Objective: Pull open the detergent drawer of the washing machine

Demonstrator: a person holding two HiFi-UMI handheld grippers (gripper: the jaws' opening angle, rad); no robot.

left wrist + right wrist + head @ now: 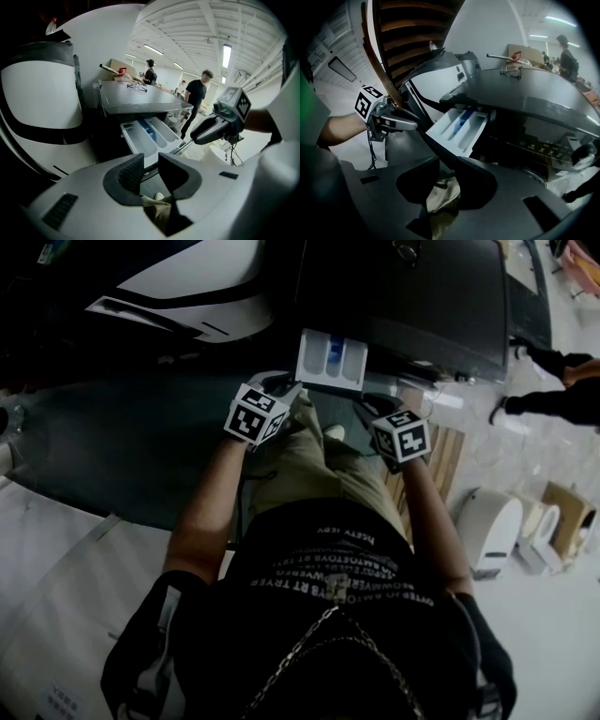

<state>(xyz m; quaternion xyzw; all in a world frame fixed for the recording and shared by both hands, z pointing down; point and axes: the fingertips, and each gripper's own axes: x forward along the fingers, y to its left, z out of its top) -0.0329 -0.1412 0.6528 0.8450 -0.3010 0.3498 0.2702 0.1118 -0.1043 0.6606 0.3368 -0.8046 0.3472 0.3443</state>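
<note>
Left gripper view: left gripper (151, 160) has its jaws a little apart with nothing between them; only the person's tan trousers (157, 206) show through the gap. It's held short of the detergent drawer (143, 138), not touching it. Drawer is already pulled out, sticking out from under the front edge of the washing machine's dark worktop (136, 99), near its front left corner. White compartments are visible, and a blue insert (148, 129) sits in the middle one.

The right gripper (200, 137) hangs off to the drawer's right, apart from it. Glasses (136, 86) lie on the worktop toward its far edge. A person in dark clothes (199, 93) stands beyond the worktop's right edge.

Right gripper view: the jaws are spread and empty, with trouser fabric behind the gap. The drawer is ahead of them, clear of both pads, below the worktop's front edge. The left gripper floats at the left, away from the drawer.

Head view: both grippers are just in front of the worktop's front edge, one at each side of the drawer's front, with the marker cubes facing up. Contact with the drawer can't be seen here, too dark.
</note>
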